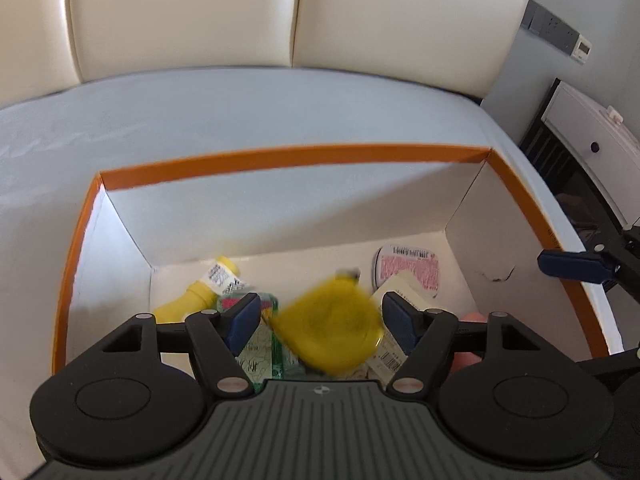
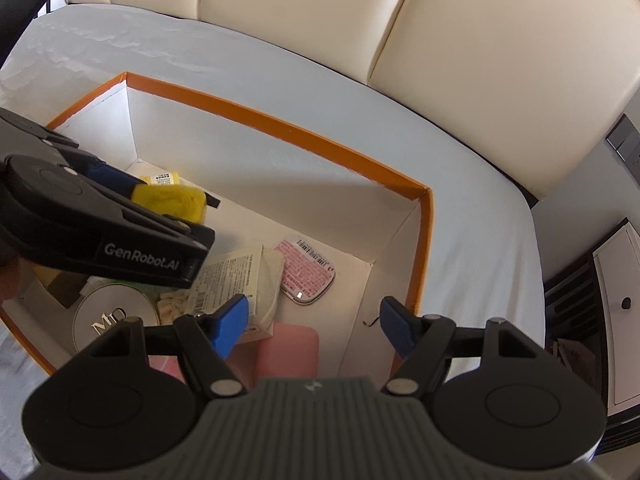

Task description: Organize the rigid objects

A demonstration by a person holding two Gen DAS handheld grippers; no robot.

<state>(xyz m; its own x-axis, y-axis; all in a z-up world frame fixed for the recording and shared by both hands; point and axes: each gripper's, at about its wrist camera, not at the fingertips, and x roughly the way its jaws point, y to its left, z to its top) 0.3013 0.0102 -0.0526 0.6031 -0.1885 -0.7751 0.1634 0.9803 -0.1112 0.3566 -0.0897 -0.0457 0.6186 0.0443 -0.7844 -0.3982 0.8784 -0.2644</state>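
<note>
An orange-rimmed white box (image 1: 288,158) (image 2: 280,124) sits on the bed. My left gripper (image 1: 320,320) is open above the box. A blurred yellow round object (image 1: 330,330) is between its fingers, not touching either pad; it also shows in the right wrist view (image 2: 170,198). Inside the box lie a yellow bottle (image 1: 200,296), a pink tin (image 1: 408,270) (image 2: 306,270), a white labelled carton (image 2: 228,276), a round white tin (image 2: 114,316) and a pink flat case (image 2: 288,354). My right gripper (image 2: 314,322) is open and empty over the box's right wall.
The box rests on a light grey sheet (image 1: 200,120) in front of a cream padded headboard (image 2: 460,60). A white bedside cabinet (image 1: 592,148) stands at the right, with wall switches (image 1: 556,32) above it.
</note>
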